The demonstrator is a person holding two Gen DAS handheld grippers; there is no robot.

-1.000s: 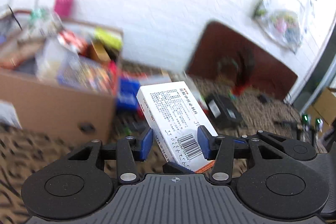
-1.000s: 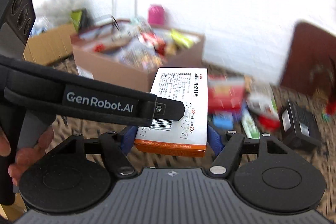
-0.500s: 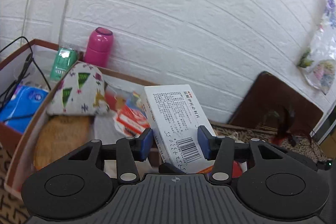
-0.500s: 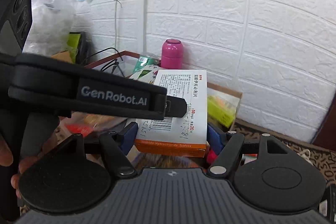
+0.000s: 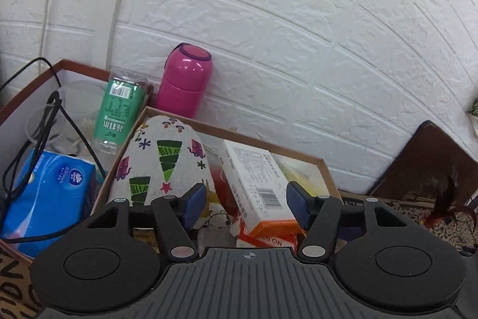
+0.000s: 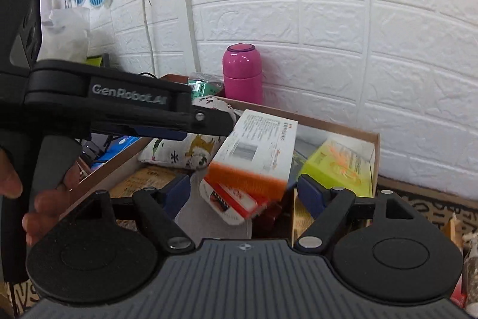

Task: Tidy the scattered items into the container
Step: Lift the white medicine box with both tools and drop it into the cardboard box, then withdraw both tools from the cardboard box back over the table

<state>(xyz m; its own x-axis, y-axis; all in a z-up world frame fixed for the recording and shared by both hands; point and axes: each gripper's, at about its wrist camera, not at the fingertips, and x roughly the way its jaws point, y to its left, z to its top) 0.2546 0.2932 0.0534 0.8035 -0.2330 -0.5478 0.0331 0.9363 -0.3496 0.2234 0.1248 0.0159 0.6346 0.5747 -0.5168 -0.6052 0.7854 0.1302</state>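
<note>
**Medicine box let go over the container**

We hover both tools above the cardboard box (image 5: 324,169) by the wall. The white-and-orange medicine box (image 6: 257,151) tilts (blurred, likely dropping) onto the packets inside. Our left gripper (image 5: 246,207) and right gripper (image 6: 243,193) stand spread, clear of it.

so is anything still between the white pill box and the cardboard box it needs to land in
Nothing visible. The white pill box is already over the open cardboard box, free of both grippers' open fingers, tilted above red packets. The patterned pouch lies to its left, the yellow box to its right.
</note>
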